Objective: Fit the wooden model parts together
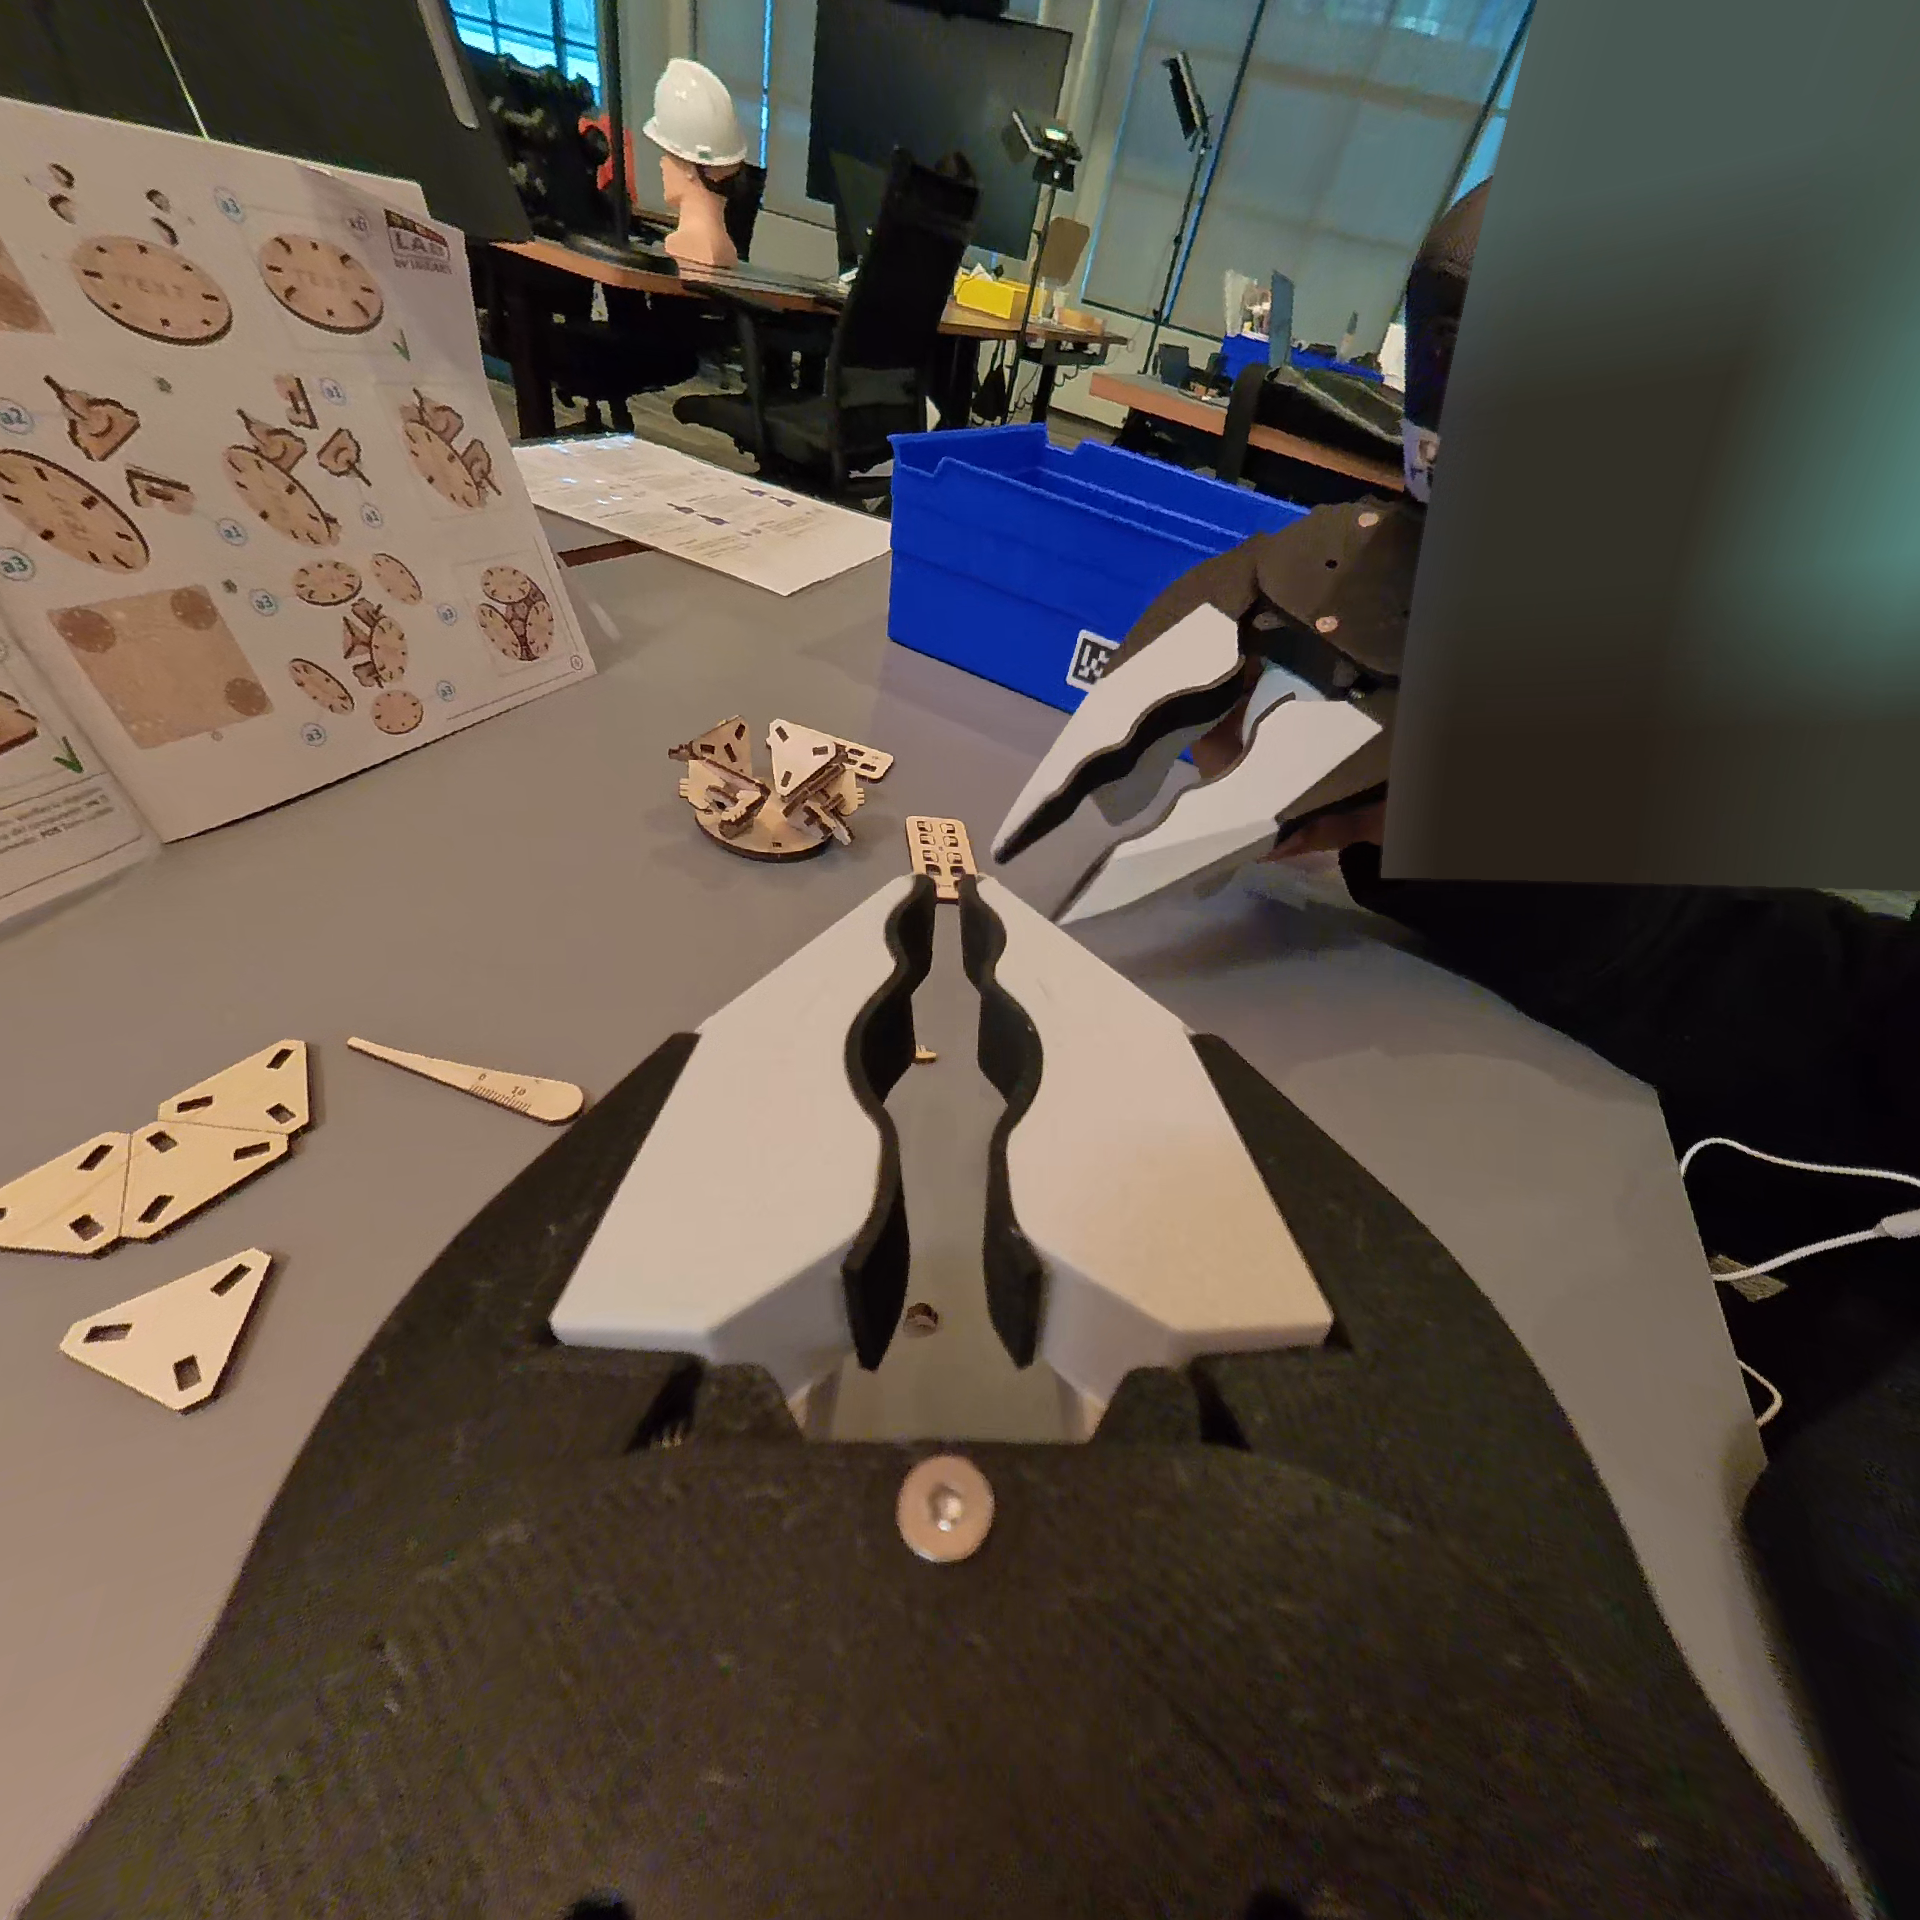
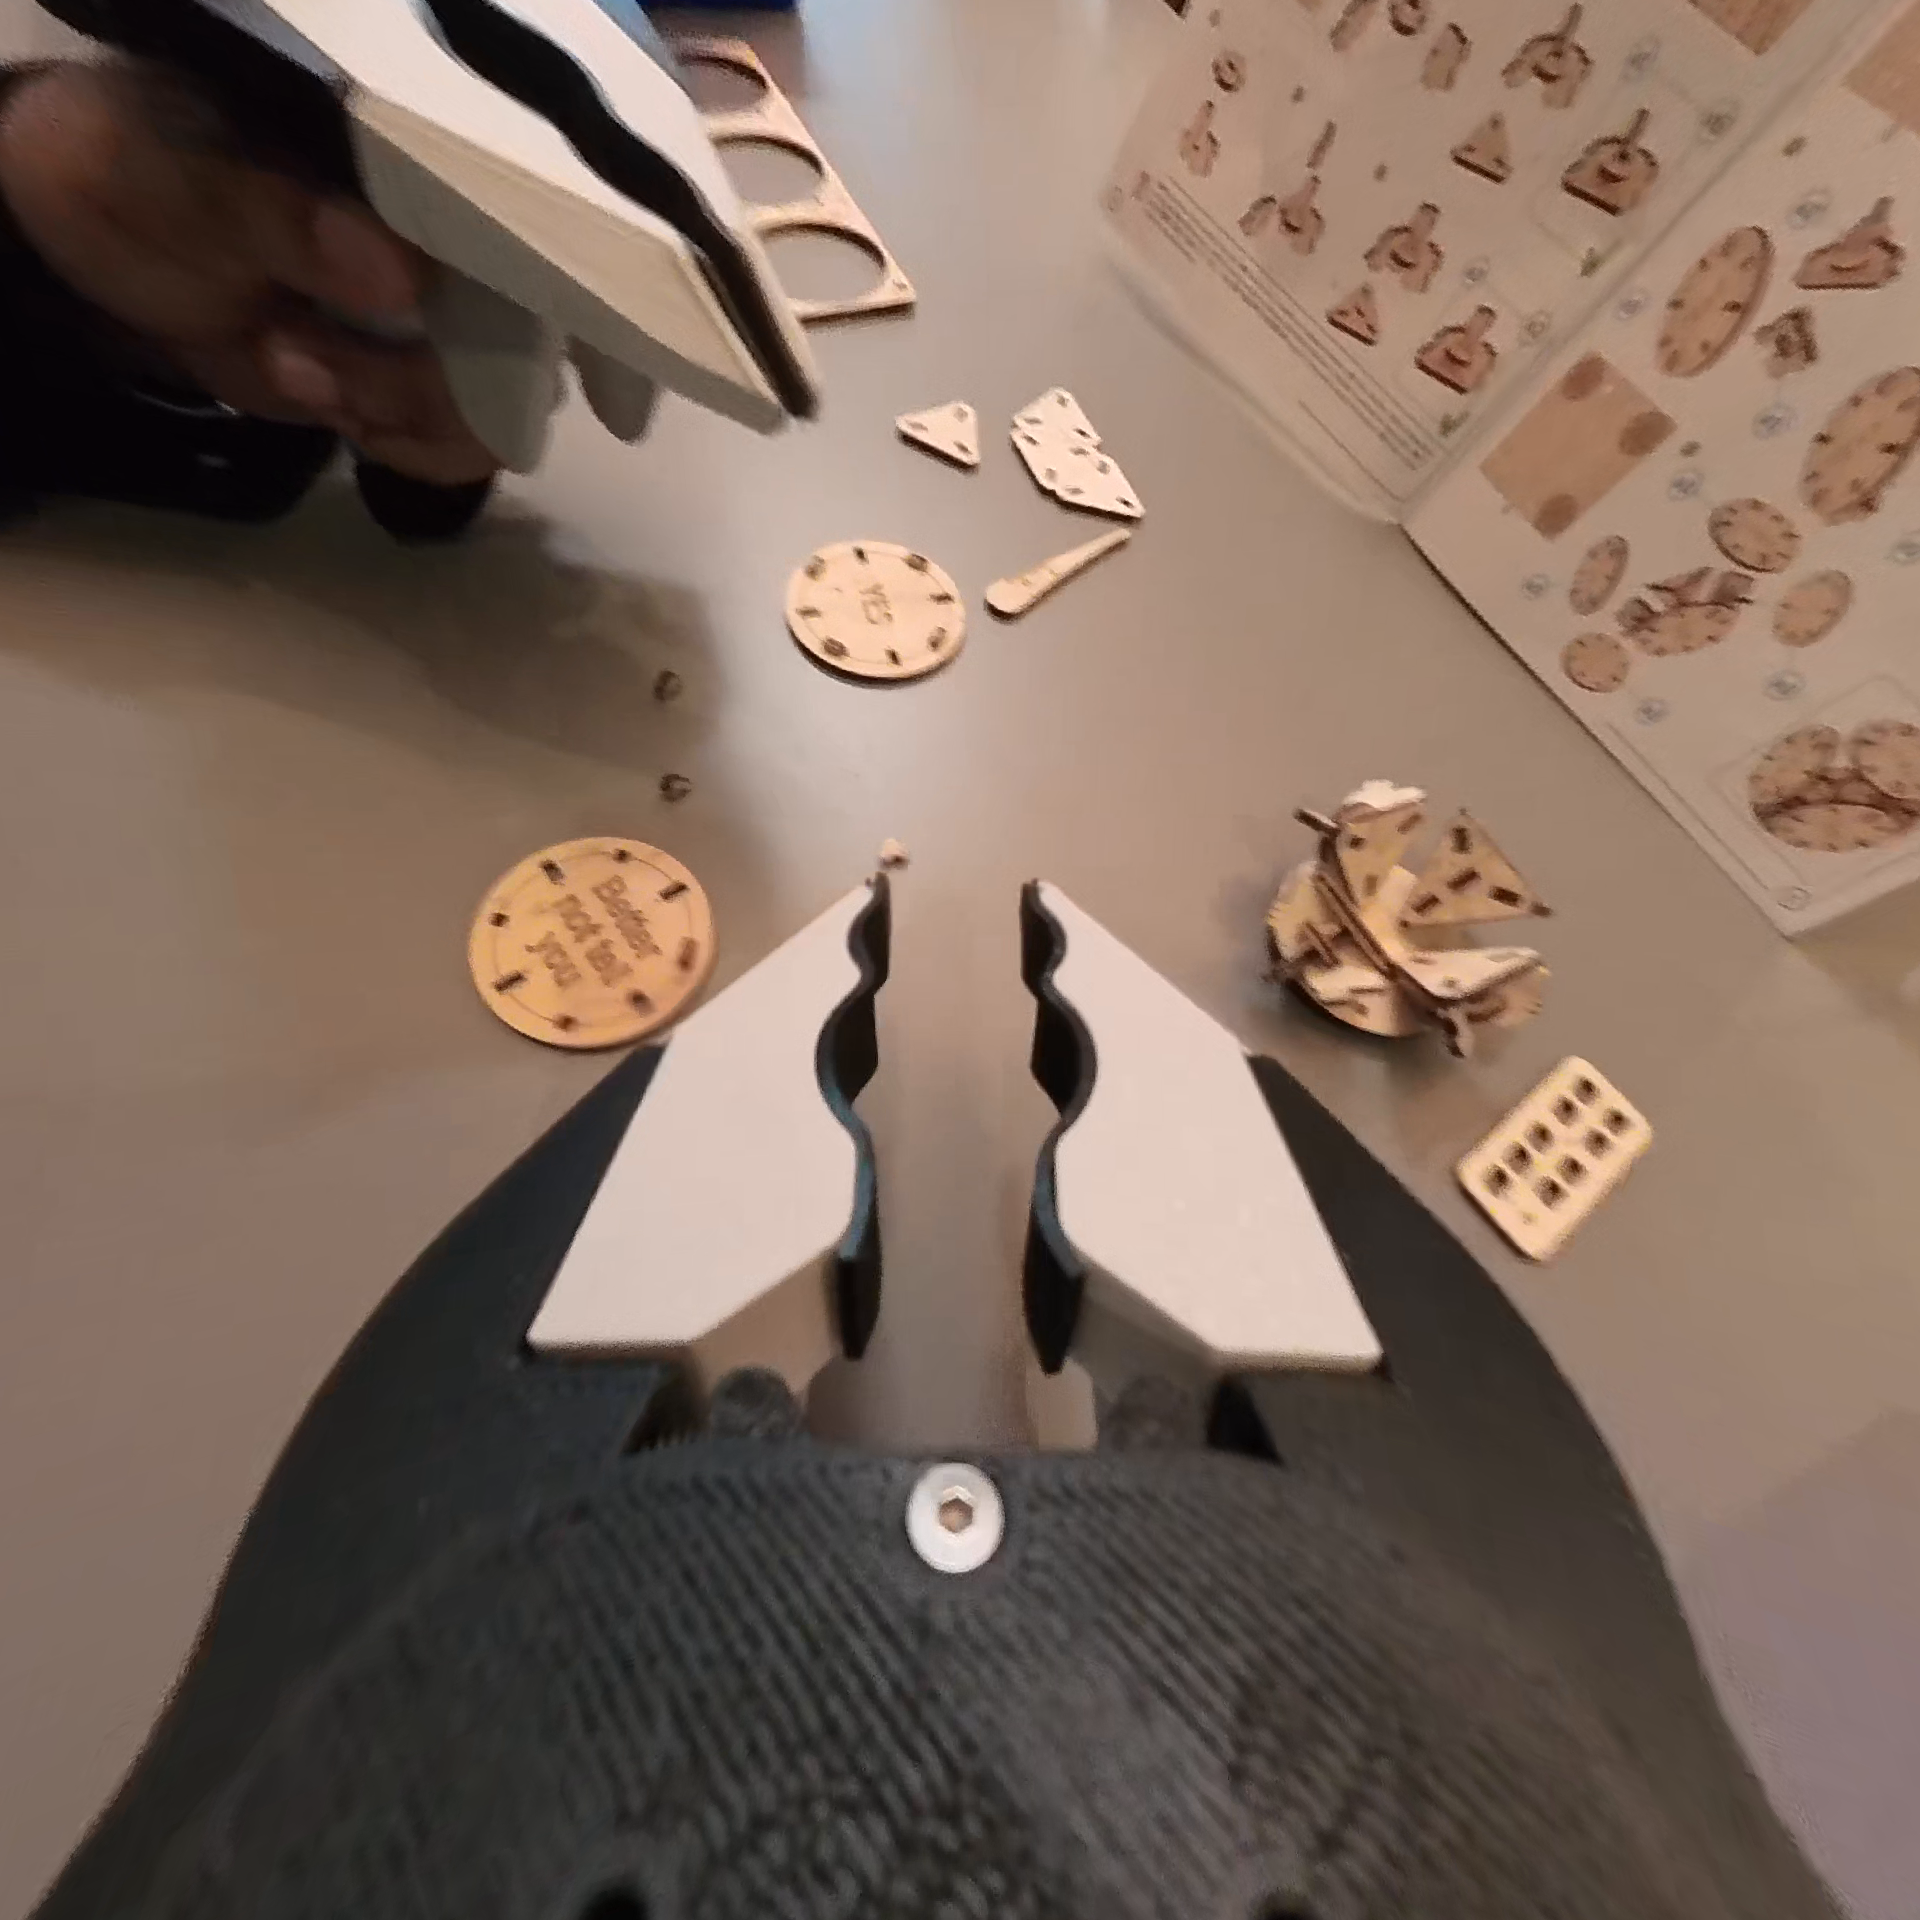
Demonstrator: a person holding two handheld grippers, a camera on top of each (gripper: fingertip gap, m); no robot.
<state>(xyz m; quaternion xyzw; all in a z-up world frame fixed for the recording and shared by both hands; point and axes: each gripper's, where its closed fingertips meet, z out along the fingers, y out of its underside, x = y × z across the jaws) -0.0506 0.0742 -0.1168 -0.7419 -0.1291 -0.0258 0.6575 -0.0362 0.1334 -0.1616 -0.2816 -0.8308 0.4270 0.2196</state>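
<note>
My left gripper (image 1: pixel 940 885) is shut with nothing between its pads; in the right wrist view (image 2: pixel 792 400) it hangs above the table at the top left. A small perforated wooden plate (image 1: pixel 940 847) lies on the grey table (image 1: pixel 520 935) just beyond its tips and also shows in the right wrist view (image 2: pixel 1553 1158). My right gripper (image 2: pixel 954 894) is open and empty, low over the table. A tiny wooden bit (image 2: pixel 891 854) lies just past its left fingertip. A wooden disc (image 2: pixel 592 945) lies to its left. A part-built wooden assembly (image 2: pixel 1392 935) stands to its right.
A second disc (image 2: pixel 875 611), wooden triangles (image 2: pixel 1075 468), a pointer stick (image 2: pixel 1055 571), two small rings (image 2: pixel 673 787) and a frame with round cut-outs (image 2: pixel 821 239) lie farther off. An instruction sheet (image 1: pixel 239 468) stands at the left, a blue bin (image 1: pixel 1039 540) behind. The gap from one gripper's tips to the other's is roughly 8 cm. The tiny wooden bit (image 2: pixel 891 854) is about 6 cm from my right fingertips.
</note>
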